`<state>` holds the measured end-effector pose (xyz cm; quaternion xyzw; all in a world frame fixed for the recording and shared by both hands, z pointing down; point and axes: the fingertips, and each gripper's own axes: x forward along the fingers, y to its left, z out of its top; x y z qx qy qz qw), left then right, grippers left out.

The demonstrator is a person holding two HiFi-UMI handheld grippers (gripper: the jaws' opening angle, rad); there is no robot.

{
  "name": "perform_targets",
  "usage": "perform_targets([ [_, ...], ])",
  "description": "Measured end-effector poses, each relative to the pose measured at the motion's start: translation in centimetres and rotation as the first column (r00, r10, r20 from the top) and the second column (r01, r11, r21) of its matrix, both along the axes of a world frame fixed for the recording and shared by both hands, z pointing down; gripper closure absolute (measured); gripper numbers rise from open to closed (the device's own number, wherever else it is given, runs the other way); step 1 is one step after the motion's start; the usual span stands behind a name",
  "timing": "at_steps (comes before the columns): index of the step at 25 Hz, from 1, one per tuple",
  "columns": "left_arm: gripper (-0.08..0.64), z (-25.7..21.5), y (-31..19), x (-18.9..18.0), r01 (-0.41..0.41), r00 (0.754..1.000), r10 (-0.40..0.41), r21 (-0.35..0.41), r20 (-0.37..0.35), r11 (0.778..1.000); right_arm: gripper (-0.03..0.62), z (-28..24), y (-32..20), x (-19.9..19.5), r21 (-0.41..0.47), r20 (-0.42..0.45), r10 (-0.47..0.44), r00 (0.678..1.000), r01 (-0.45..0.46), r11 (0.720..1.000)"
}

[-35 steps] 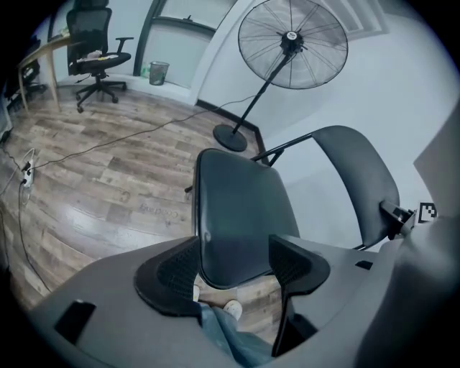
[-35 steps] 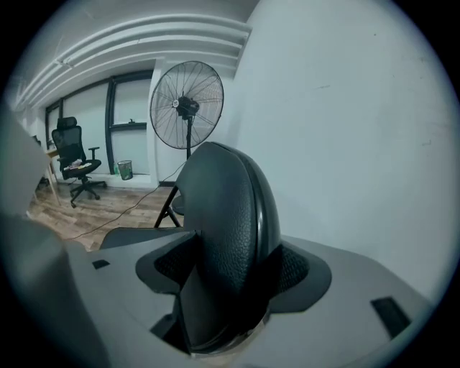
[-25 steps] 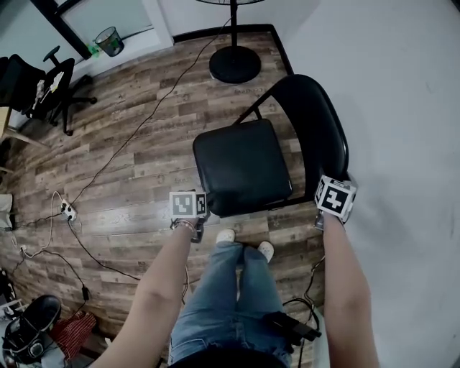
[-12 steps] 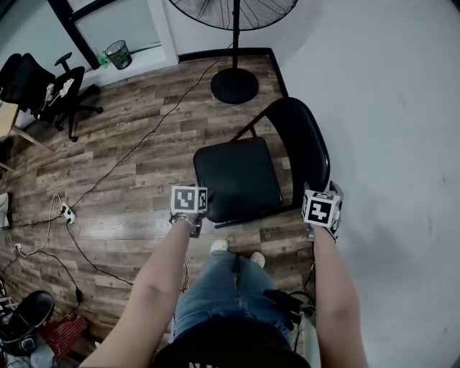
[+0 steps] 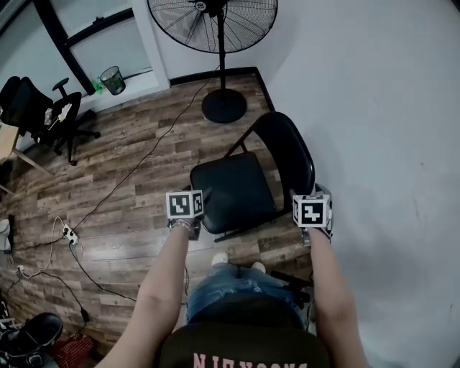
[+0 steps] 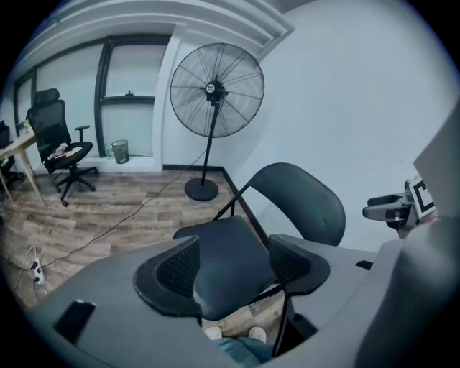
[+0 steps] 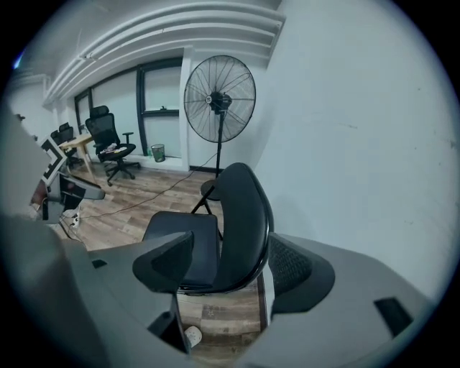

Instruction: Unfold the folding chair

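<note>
I've lifted both claws up off the folding chair (image 5: 231, 188); left claw (image 6: 233, 263) and right claw (image 7: 230, 263) hang open, empty; chair stands unfolded near the fan (image 5: 213, 21); job looks done.

A wood-plank floor (image 5: 129, 165) spreads toward 9 o'clock in the head view, and a plain white wall (image 5: 388, 108) fills 1 to 5 o'clock. A black pedestal fan (image 5: 213, 21) stands at 12 o'clock. At 10 o'clock sits a black office chair (image 5: 43, 118) — a waste bin (image 5: 111, 79) nearer 11, below a dark-framed window (image 5: 93, 32). A cable (image 5: 136, 169) trails to a power strip (image 5: 69, 233) at 9 o'clock.
</note>
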<state>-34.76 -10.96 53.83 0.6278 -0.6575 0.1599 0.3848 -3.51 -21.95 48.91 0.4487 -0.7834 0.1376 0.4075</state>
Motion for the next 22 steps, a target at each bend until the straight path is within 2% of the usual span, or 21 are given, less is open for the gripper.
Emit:
perform_targets([
  [3,0.241,-2.8,-1.3,1.1,-0.057,0.998,0.056,0.060,0.020,0.997,0.270,-2.7,-0.2,-1.2,0.057,0.026,-0.056,0.998,0.055,0.997],
  [7,0.238,-6.7,-2.3,2.2,-0.113,0.990,0.101,0.130,0.093,0.985,0.270,-6.8,0.3,-2.1,0.148,0.117,-0.069,0.991,0.052,0.988],
  [10,0.239,-9.6,-3.5,3.7,-0.149,0.985,0.126,0.204,0.120,0.968,0.270,-9.8,0.0,-1.8,0.232,0.162,-0.104,0.981,0.065,0.971],
  [15,0.241,-14.8,-4.8,4.9,-0.218,0.964,0.153,0.311,0.220,0.925,0.271,-15.4,-0.8,-0.7,0.374,0.175,-0.138,0.975,0.064,0.925],
  [22,0.241,-22.9,-5.4,4.7,-0.285,0.926,0.119,0.456,0.358,0.843,0.272,-22.0,-0.6,-0.8,0.531,0.214,-0.214,0.953,0.070,0.844],
])
